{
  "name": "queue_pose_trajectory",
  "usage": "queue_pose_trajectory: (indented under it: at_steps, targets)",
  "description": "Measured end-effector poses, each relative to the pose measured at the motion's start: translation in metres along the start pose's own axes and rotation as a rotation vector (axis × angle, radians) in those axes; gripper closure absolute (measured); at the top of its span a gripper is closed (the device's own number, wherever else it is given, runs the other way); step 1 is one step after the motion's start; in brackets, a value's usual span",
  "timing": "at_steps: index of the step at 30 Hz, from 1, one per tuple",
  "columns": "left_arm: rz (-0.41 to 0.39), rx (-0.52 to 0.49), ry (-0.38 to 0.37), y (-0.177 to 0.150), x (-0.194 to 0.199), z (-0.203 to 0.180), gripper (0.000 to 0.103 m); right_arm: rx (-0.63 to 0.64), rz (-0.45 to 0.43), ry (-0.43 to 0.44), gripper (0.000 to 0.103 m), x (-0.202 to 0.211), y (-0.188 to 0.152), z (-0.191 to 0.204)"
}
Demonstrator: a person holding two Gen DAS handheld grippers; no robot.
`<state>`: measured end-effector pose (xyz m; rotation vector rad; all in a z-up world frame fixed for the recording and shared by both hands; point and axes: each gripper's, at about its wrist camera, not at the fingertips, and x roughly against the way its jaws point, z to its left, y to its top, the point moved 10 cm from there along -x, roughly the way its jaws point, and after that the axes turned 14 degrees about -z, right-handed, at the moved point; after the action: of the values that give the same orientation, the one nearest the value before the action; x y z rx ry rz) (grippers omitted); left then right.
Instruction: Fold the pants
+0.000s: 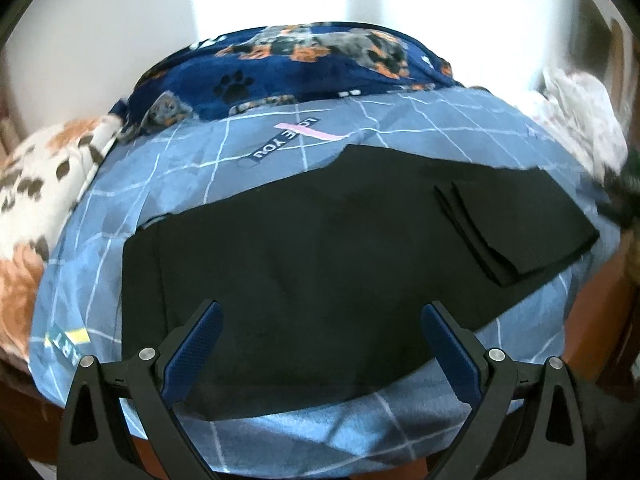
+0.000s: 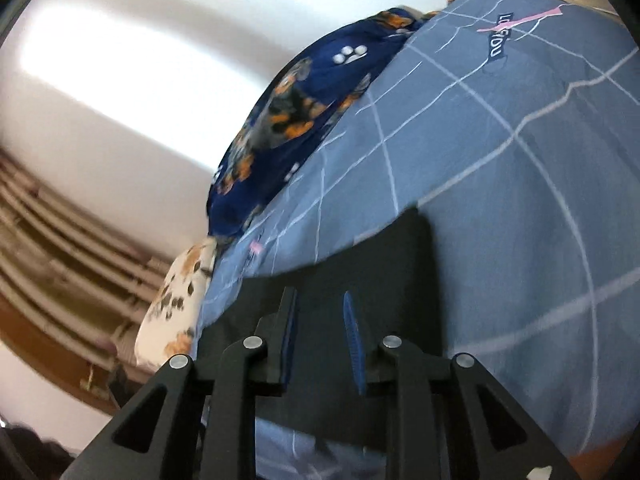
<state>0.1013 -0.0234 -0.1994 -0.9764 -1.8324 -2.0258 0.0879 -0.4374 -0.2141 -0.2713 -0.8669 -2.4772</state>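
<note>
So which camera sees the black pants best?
The left wrist view. There the black pants lie spread across the blue checked bedcover, with a folded end at the right. The right wrist view shows only a blurred dark part close around its gripper's fingers.

Looks like a home bedroom: a bed [image 1: 248, 184] is covered with a blue checked duvet, a navy dog-print blanket [image 1: 304, 68] is bunched at the far side, and a leaf-print pillow [image 1: 44, 184] is seen beside it.

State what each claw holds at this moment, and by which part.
Nothing is held. The left claw stands wide open above the black pants; the right claw shows an empty gap.
</note>
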Motion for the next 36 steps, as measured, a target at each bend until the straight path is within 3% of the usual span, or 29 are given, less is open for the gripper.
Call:
queue_pose_trajectory:
  at_steps: [3,5,8,11,13,15,16,21,25,30,33,36]
  targets:
    - [0.014,0.051,0.007,-0.002,-0.002,0.009,0.004,0.019,0.045,-0.063,0.080,-0.003,-0.027,-0.020]
    - [0.006,0.066,0.033,0.000,0.001,0.017,0.004,0.021,0.069,-0.121,0.089,-0.010,-0.036,-0.036]
    - [-0.012,0.091,0.075,0.003,0.007,0.032,0.004,-0.016,0.033,-0.112,0.079,-0.010,-0.030,-0.032]
    - [-0.026,0.114,0.132,0.006,0.012,0.049,0.004,0.028,-0.008,-0.068,0.076,-0.008,-0.019,0.001]
    - [-0.029,0.126,0.162,0.006,0.014,0.058,0.004,0.044,-0.007,-0.012,0.067,-0.010,-0.018,0.030]
    - [-0.033,0.133,0.186,0.006,0.016,0.066,0.004,0.063,0.000,0.037,0.048,-0.013,-0.023,0.058]
    - [-0.038,0.134,0.199,0.006,0.018,0.070,0.004,0.070,0.008,0.060,0.047,-0.016,-0.027,0.071]
    - [-0.043,0.133,0.230,0.004,0.023,0.082,0.004,0.066,0.099,0.179,0.038,-0.040,-0.066,0.134]
    - [-0.028,0.138,0.237,-0.001,0.028,0.090,0.004,0.086,0.189,0.202,0.031,-0.060,-0.105,0.161]
    - [0.060,0.255,0.165,-0.019,0.028,0.102,0.004,0.084,0.259,0.223,0.025,-0.072,-0.141,0.178]
    - [0.099,0.394,0.070,-0.032,0.033,0.110,0.004,0.065,0.286,0.209,0.024,-0.076,-0.152,0.175]
    - [0.112,0.600,-0.027,-0.044,0.042,0.128,0.006,0.033,0.295,0.204,0.022,-0.079,-0.156,0.172]
